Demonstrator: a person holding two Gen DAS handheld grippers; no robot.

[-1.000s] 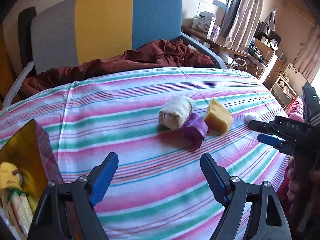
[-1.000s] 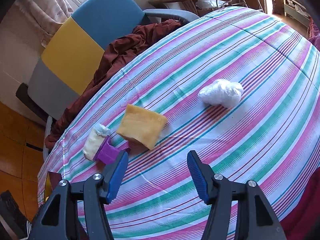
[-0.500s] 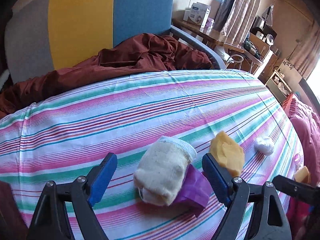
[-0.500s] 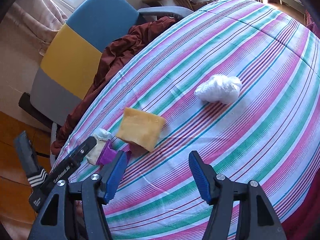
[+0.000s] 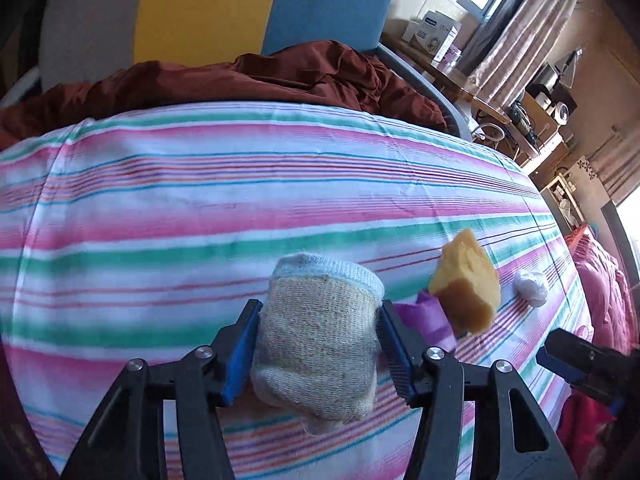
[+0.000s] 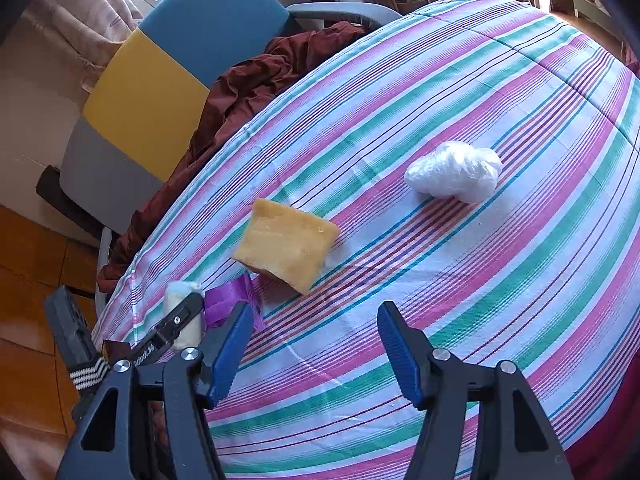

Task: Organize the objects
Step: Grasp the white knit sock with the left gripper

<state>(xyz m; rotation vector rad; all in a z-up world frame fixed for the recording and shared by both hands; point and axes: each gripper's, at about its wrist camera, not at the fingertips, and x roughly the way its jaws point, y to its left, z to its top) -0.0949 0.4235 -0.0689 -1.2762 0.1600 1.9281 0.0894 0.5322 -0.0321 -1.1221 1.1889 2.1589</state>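
The striped bed (image 5: 280, 208) fills most of both views, so it looks like the sorting spot, with the yellow sponge (image 6: 286, 250) mid-frame and a white plastic wad (image 6: 454, 178) to its upper right, well apart. Bottom center of the left view, the left gripper (image 5: 318, 350) is closing around the rolled sock (image 5: 320, 344), pads touching its sides, probably to lift it clear of the purple tape (image 5: 430, 316) just beside it. The right gripper (image 6: 316, 346) hangs open and empty at the bottom, I guess waiting for its turn.

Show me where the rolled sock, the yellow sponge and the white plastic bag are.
rolled sock (image 5: 320, 340), left wrist view, knitted middle.
yellow sponge (image 6: 286, 244), right wrist view, top face.
white plastic bag (image 6: 454, 178), right wrist view, crumpled centre.
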